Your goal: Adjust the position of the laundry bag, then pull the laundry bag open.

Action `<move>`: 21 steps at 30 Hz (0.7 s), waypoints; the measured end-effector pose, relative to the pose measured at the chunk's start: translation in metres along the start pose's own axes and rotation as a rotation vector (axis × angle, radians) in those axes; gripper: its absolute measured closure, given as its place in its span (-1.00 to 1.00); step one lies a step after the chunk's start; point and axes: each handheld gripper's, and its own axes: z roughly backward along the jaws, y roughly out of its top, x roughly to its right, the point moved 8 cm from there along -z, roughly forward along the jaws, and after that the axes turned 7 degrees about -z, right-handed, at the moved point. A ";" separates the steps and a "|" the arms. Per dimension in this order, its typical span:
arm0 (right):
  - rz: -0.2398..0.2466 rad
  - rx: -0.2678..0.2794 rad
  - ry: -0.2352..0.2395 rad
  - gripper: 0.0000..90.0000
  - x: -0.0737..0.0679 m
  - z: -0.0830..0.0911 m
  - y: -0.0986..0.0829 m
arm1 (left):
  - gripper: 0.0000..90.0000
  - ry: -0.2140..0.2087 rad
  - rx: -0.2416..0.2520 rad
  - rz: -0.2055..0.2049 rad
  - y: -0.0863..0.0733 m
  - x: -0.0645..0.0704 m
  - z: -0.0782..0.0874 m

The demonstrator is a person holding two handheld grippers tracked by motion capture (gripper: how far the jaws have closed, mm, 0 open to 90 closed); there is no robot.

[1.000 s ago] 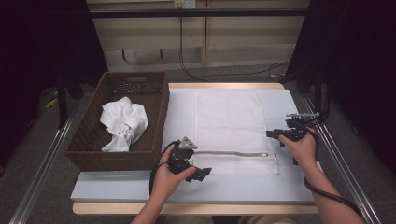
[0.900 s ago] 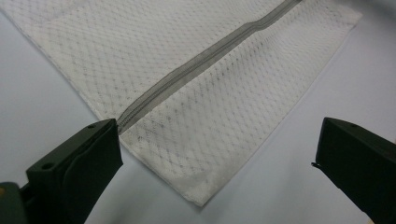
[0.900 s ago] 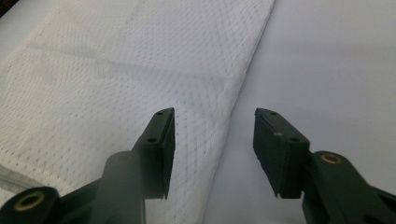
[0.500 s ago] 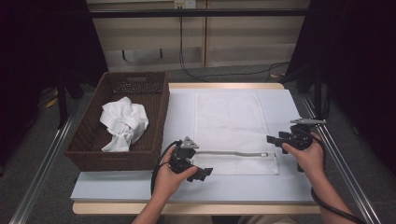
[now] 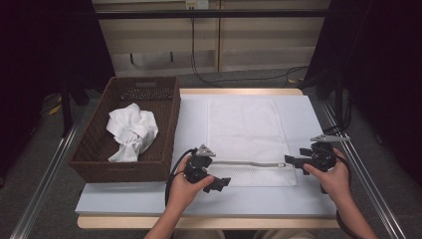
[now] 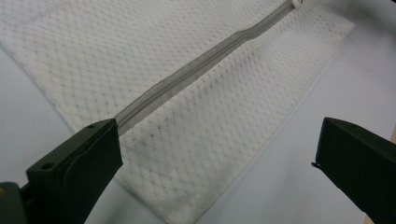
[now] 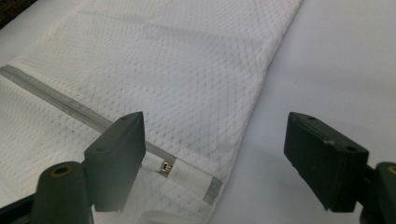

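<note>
One mesh bag (image 5: 246, 132) with one zip (image 5: 249, 164), one basket (image 5: 166, 127) holding one cloth (image 5: 131, 130), and two grippers, left (image 5: 215, 183) and right (image 5: 293, 160).

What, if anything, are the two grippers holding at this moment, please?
Nothing: the left gripper and right gripper are both open over the mesh bag.
</note>
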 end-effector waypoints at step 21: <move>0.039 0.022 0.013 -0.64 -0.014 0.015 -0.001 | -1.00 -0.026 -0.008 -0.031 0.022 0.008 -0.011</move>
